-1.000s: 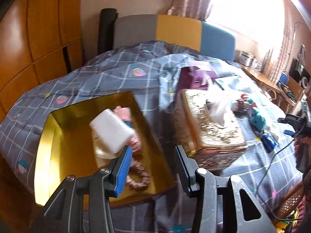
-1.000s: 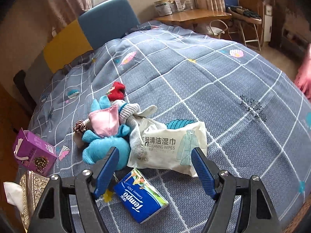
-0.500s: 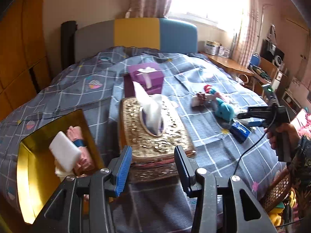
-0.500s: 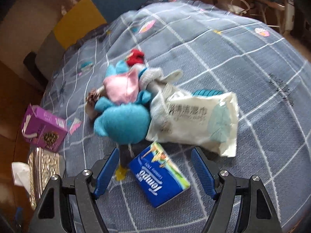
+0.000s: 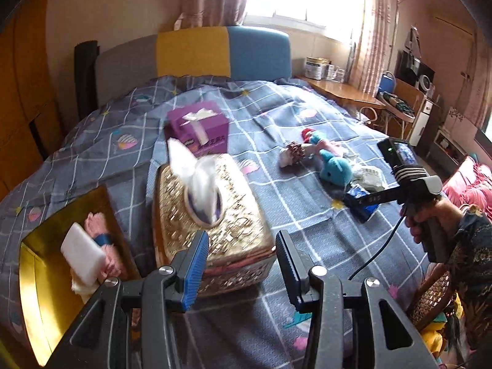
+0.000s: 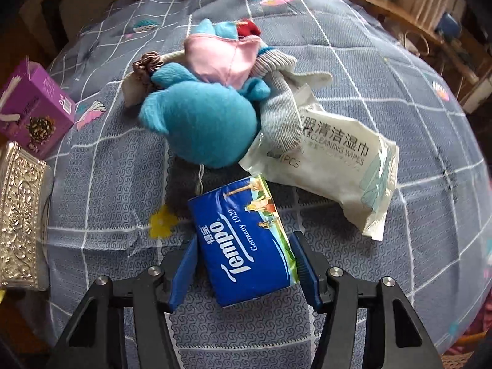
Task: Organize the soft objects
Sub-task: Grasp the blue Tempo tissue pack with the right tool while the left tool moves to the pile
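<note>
The right tool (image 6: 244,269) is straddling the blue tissue pack (image 6: 244,240) lying on the bed (image 6: 353,86), its fingers just beside the pack's sides; contact is unclear. The blue plush toy (image 6: 200,126) is lying just beyond it. The left tool (image 5: 241,264) is hovering wide and empty above the gold tissue box (image 5: 212,212).

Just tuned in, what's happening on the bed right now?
The right gripper straddles the blue Tempo tissue pack, jaws on either side of it, not clearly clamped yet. The pack lies on the quilt beside the wipes pack and blue plush. The left gripper hangs open and empty over the gold tissue box, next to the gold tray already holding a few soft items.
</note>
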